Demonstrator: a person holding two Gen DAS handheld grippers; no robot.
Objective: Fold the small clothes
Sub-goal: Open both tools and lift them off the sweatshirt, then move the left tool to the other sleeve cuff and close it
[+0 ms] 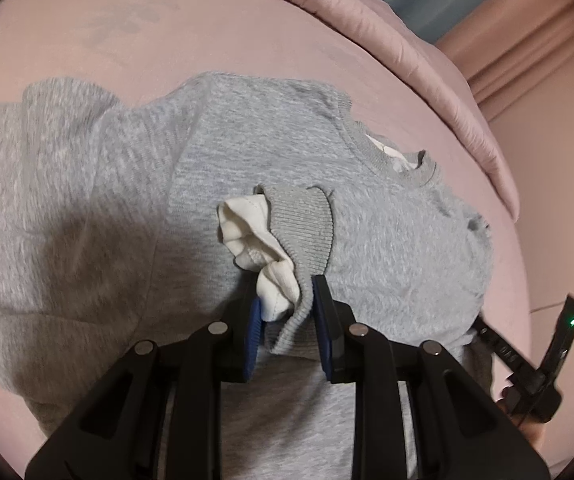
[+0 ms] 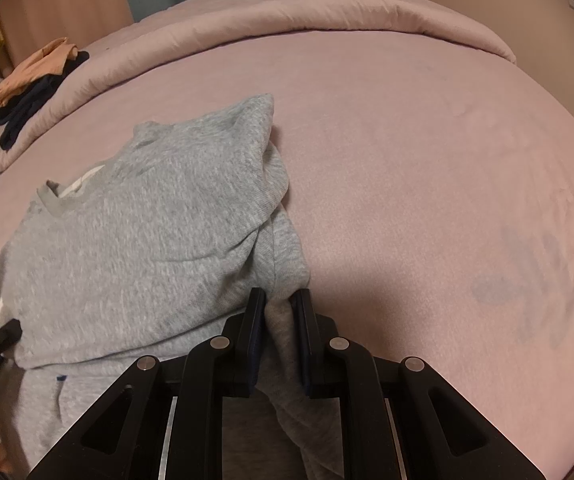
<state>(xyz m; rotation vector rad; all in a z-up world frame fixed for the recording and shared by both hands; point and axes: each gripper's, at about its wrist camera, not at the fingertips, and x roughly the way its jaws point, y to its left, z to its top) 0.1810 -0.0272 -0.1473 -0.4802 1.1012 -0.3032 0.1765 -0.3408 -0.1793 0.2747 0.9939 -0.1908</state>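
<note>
A small grey sweatshirt [image 1: 247,152] lies on a pink bed, partly folded; it also shows in the right wrist view [image 2: 159,232]. My left gripper [image 1: 287,304] is shut on the sweatshirt's ribbed grey sleeve cuff [image 1: 307,228], with its white lining [image 1: 247,228] bunched between the pads, held over the chest. The neckline [image 1: 391,156] lies beyond it. My right gripper [image 2: 279,308] is shut on a grey fabric edge of the sweatshirt at its right side. The right gripper's body shows at the left wrist view's right edge [image 1: 527,364].
The pink bedsheet [image 2: 427,180] spreads to the right. A rolled pink duvet [image 2: 287,20] runs along the far edge. A pile of dark and peach clothes [image 2: 35,84] sits at the far left on it. Curtains [image 1: 519,40] hang behind.
</note>
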